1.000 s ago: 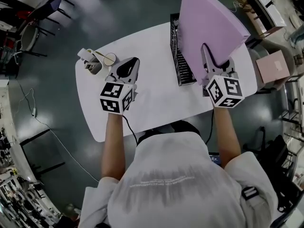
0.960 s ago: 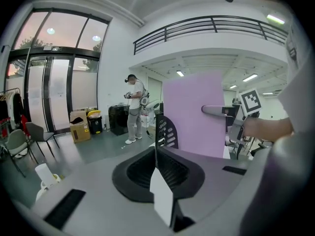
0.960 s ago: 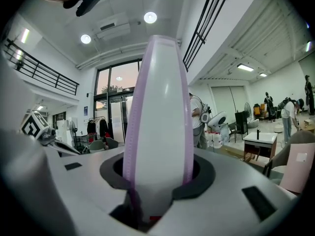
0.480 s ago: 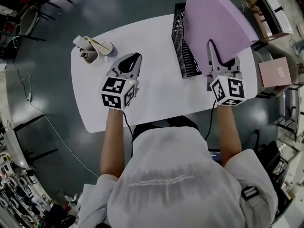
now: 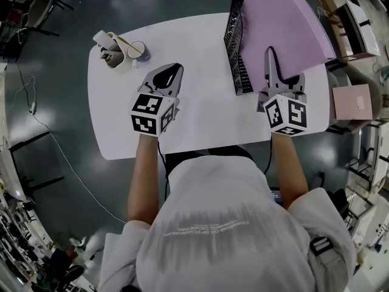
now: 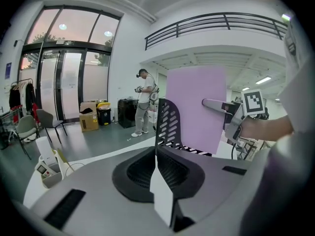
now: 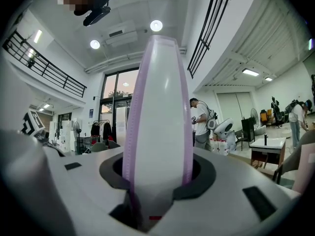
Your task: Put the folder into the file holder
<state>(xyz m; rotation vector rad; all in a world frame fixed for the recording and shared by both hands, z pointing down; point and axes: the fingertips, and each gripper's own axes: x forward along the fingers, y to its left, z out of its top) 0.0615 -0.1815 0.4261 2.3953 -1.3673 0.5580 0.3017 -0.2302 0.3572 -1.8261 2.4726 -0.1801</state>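
A large purple folder [image 5: 285, 23] stands upright, pinched at its near edge by my right gripper [image 5: 270, 62], which is shut on it. In the right gripper view its white-and-purple edge [image 7: 160, 132] fills the gap between the jaws. The black mesh file holder [image 5: 237, 44] stands on the white table [image 5: 200, 126], and the folder hides its right side; whether they touch I cannot tell. The left gripper view shows the holder [image 6: 167, 124] in front of the folder [image 6: 194, 107]. My left gripper [image 5: 169, 78] hovers over the table's left half, shut and holding nothing.
A white desk organiser [image 5: 112, 50] and a round cup [image 5: 137, 50] sit at the table's far left corner. A pink box [image 5: 351, 100] lies on a stand right of the table. A person [image 6: 145, 102] stands far off on the grey floor.
Both grippers have sunk a little toward the table. The folder has come down with the right gripper alongside the file holder. The head view has shifted, so the table sits differently in it.
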